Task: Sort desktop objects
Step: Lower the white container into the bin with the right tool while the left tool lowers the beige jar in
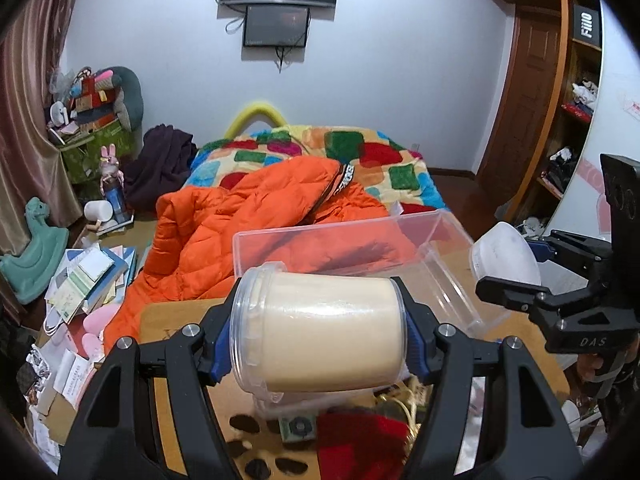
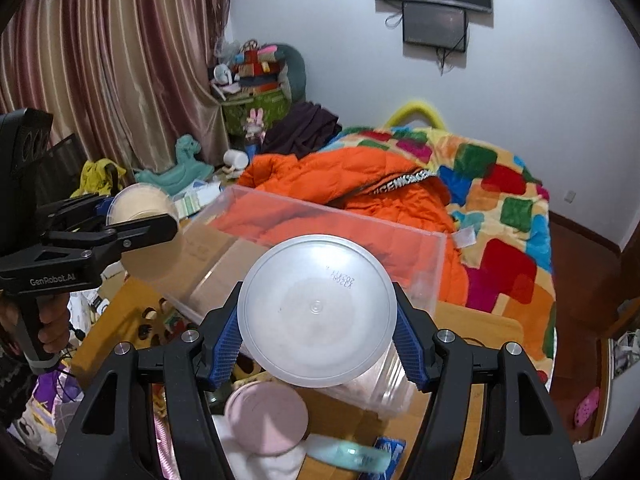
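Beyond the wooden desk [image 1: 180,316], a clear plastic bin [image 1: 352,240] stands open, with an orange jacket [image 1: 240,220] heaped on the bed [image 2: 508,208] behind. "DAS" shows on the right gripper [image 2: 318,338], "GenRobot.AI" on the left gripper [image 1: 320,338]. Left pads pinch a cream-filled jar [image 1: 320,332] lying sideways; right pads squeeze a clear white-lidded tub [image 2: 316,316], both held above the desk clutter before the bin

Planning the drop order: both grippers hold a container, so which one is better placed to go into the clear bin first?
Right, probably. Its white-lidded container sits directly before the clear bin; the left's cream jar is held further to the bin's side.
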Motion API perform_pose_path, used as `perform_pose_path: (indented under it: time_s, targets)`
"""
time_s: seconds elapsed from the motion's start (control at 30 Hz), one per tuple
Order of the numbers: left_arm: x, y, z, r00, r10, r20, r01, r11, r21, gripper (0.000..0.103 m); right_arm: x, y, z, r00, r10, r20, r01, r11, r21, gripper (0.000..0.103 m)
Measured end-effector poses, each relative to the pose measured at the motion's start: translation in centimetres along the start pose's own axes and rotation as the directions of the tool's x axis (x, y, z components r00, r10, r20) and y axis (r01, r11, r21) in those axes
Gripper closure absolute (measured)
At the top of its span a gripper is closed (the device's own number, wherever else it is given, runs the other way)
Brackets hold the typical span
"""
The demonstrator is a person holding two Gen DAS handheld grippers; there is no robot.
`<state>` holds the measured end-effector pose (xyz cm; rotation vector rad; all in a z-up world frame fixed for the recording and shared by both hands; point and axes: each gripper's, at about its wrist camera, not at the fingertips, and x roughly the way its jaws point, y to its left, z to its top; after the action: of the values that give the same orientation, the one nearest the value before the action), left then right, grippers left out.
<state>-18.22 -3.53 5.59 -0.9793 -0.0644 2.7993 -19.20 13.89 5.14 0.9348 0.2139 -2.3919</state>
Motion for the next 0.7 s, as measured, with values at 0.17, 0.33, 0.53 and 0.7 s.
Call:
perform_pose_path:
  time_s: [0.17, 0.33, 0.53, 0.7]
  targets:
    - [3.1, -0.3, 0.5, 0.998, -0.020, -0.059, 0.020, 1.000, 0.003, 0.037, 3.2, -0.4, 0.4, 0.998, -0.010, -0.066, 0.008, 1.000, -0.018, 0.040]
    - [5.0, -0.9, 0.7, 0.995, -0.011, -0.101, 0.015, 0.999, 0.039, 0.037, 6.0, -0.6, 0.5, 0.992, -0.008, -0.127, 0.003, 0.999, -0.039, 0.040]
    - [6.7, -1.4, 0.6, 0.989, 0.008, -0.144, 0.004, 0.997, 0.081, 0.037, 8.4, -0.9, 0.7, 0.982, -0.010, -0.188, -0.002, 0.998, -0.063, 0.040]
    - [7.8, -1.5, 0.2, 0.984, -0.008, -0.180, 0.024, 0.996, 0.086, 0.037, 9.5, -0.5, 0.7, 0.974, -0.048, -0.221, 0.027, 0.995, -0.095, 0.040]
